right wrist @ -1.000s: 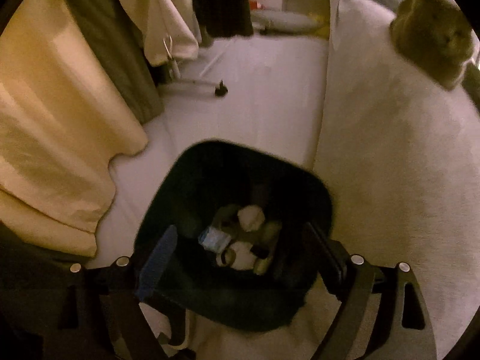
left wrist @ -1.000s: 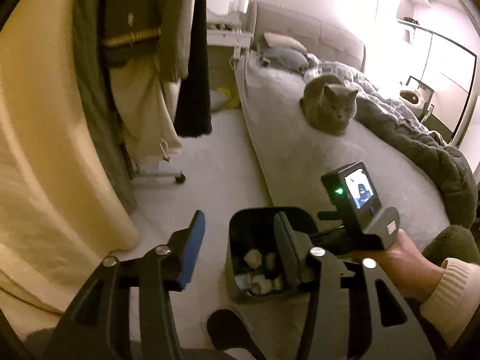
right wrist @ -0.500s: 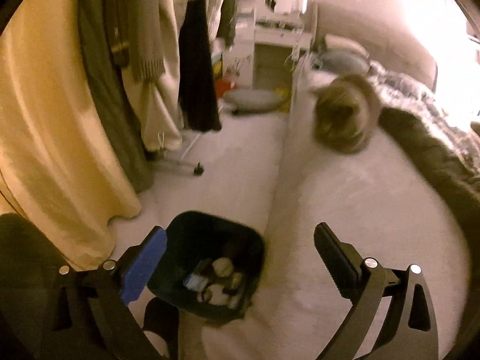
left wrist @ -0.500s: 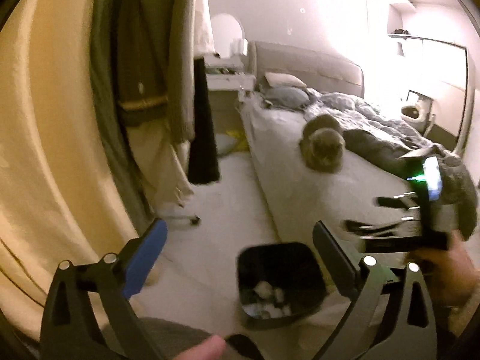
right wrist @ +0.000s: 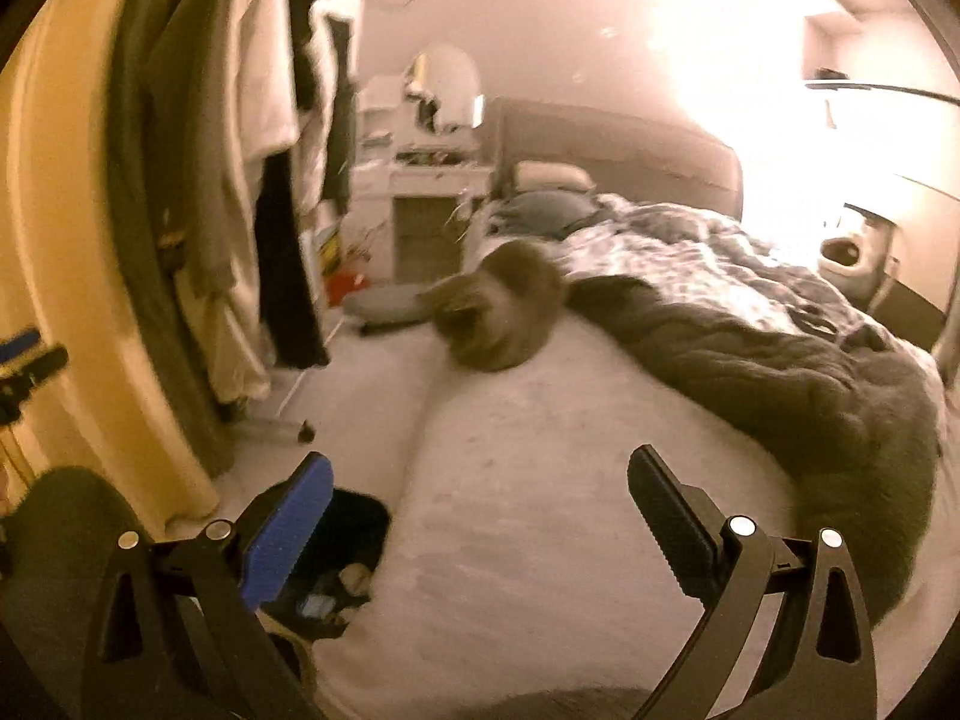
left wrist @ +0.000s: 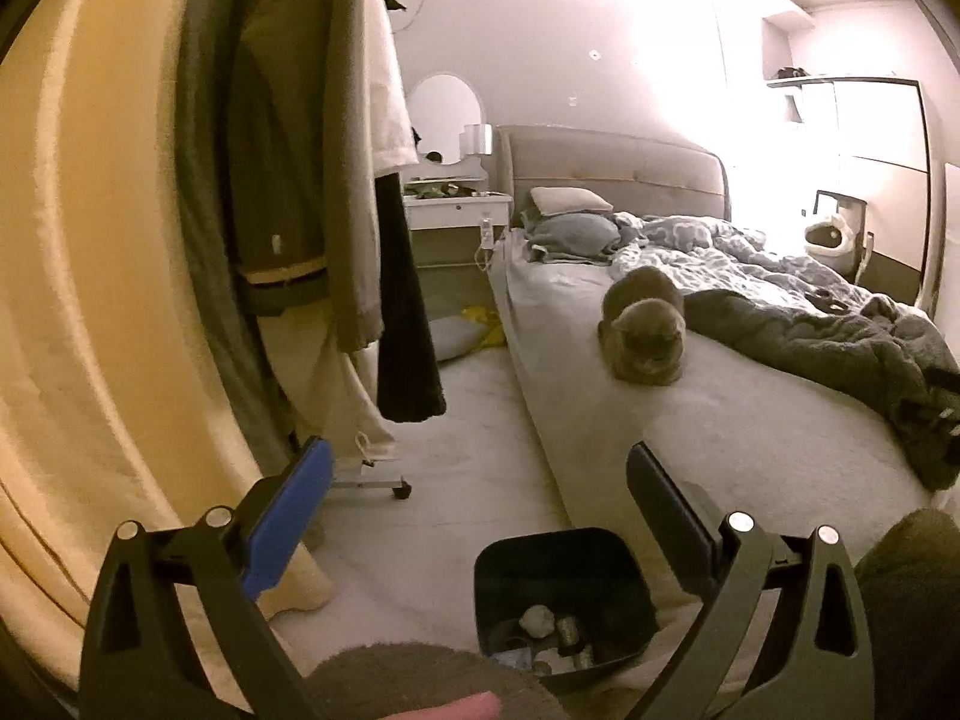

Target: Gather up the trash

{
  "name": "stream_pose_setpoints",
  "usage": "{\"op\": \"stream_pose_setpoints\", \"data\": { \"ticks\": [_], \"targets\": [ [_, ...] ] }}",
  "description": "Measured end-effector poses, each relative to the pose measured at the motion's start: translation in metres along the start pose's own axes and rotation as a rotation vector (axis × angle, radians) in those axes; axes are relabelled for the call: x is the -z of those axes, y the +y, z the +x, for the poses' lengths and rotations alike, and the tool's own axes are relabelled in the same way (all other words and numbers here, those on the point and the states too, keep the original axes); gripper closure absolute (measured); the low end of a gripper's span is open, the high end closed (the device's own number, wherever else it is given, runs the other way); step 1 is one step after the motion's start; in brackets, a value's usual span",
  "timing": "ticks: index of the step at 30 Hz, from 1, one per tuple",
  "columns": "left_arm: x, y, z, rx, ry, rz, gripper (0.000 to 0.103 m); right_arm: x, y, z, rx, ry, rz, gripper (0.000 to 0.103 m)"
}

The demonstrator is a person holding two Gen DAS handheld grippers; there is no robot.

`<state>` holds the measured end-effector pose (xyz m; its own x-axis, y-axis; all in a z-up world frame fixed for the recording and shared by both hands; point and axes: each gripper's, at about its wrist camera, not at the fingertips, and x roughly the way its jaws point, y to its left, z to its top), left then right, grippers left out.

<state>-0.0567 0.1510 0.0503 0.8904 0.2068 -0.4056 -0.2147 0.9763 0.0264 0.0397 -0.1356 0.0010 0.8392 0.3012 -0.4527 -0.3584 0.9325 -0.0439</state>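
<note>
A black trash bin [left wrist: 561,594] stands on the pale floor beside the bed, with several crumpled scraps [left wrist: 537,621] in its bottom. In the left wrist view my left gripper [left wrist: 480,492] hangs open above and behind the bin, nothing between its blue and black fingers. The right wrist view shows the bin [right wrist: 336,558] low on the left, partly behind the blue finger [right wrist: 288,534]. My right gripper [right wrist: 477,498] is open and empty above the bed's near corner. A blurred piece of the left gripper [right wrist: 24,360] shows at that view's left edge.
A grey cat [left wrist: 645,333] sits on the bed [left wrist: 720,432], near a dark blanket [left wrist: 840,354]. Clothes hang on a wheeled rack [left wrist: 312,210] at the left, next to a yellow curtain [left wrist: 90,300]. A white dresser [left wrist: 456,210] stands at the far wall. A sleeve [left wrist: 906,546] shows low right.
Both grippers have risen and tilted up, away from the bin, which has slid low in both views. The left jaws have widened. The right gripper has left the left wrist view.
</note>
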Motion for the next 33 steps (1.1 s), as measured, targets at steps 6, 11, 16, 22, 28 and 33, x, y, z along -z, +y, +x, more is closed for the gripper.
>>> {"op": "stream_pose_setpoints", "data": {
  "ticks": [6,11,16,22,28,33],
  "targets": [
    [0.01,-0.013,0.014,0.052,0.054,-0.013,0.003,0.018,-0.049,-0.033,0.114,-0.024,0.023,0.003],
    [0.016,-0.028,0.025,0.077,0.099,0.001,0.003,0.044,-0.064,-0.032,0.11,0.027,0.048,0.003],
    [0.017,-0.032,0.033,0.085,0.126,-0.011,0.003,0.051,-0.072,-0.028,0.04,0.075,0.041,0.003],
    [0.02,-0.037,0.037,0.092,0.161,-0.002,0.003,0.052,-0.077,-0.029,0.003,0.064,0.073,0.003],
    [0.022,-0.034,0.041,0.107,0.188,-0.017,0.003,0.052,-0.07,-0.025,-0.024,0.084,0.048,0.003],
    [0.023,-0.035,0.041,0.11,0.188,-0.018,0.003,0.051,-0.071,-0.024,-0.03,0.082,0.061,0.003]
  ]
}}
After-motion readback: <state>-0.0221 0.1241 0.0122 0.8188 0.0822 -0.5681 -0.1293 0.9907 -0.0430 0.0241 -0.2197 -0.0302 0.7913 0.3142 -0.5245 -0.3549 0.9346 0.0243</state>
